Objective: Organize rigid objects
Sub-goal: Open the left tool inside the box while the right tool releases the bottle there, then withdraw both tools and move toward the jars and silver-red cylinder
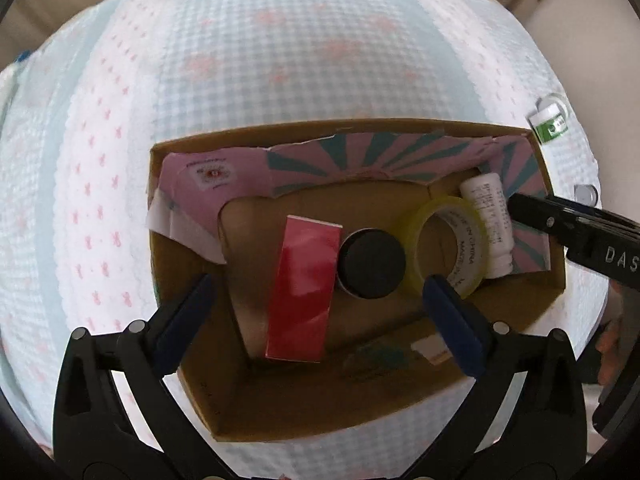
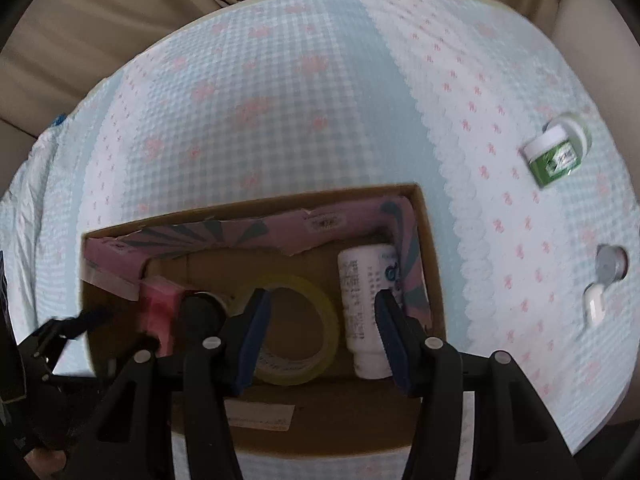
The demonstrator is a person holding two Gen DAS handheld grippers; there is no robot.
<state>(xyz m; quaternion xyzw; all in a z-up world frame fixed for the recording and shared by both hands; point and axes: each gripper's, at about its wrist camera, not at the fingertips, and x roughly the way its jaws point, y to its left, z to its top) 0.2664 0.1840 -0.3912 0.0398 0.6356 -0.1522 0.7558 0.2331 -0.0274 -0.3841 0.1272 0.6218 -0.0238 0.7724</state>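
A cardboard box (image 1: 400,408) lies on a checked cloth. Inside are a red carton (image 1: 304,292), a black round lid (image 1: 372,264), a yellow tape roll (image 1: 452,240) and a white bottle (image 1: 490,224). My left gripper (image 1: 316,300) is open and empty above the red carton and lid. My right gripper (image 2: 320,328) is open above the box, its fingers around the tape roll (image 2: 296,328) and white bottle (image 2: 364,308) without holding them. It shows in the left wrist view (image 1: 560,224) at the box's right side.
On the cloth right of the box lie a green jar (image 2: 556,152), a small grey cap (image 2: 610,264) and a small white piece (image 2: 594,304). The box (image 2: 434,264) has pink patterned flaps (image 1: 360,160) folded inside. Beige upholstery borders the cloth.
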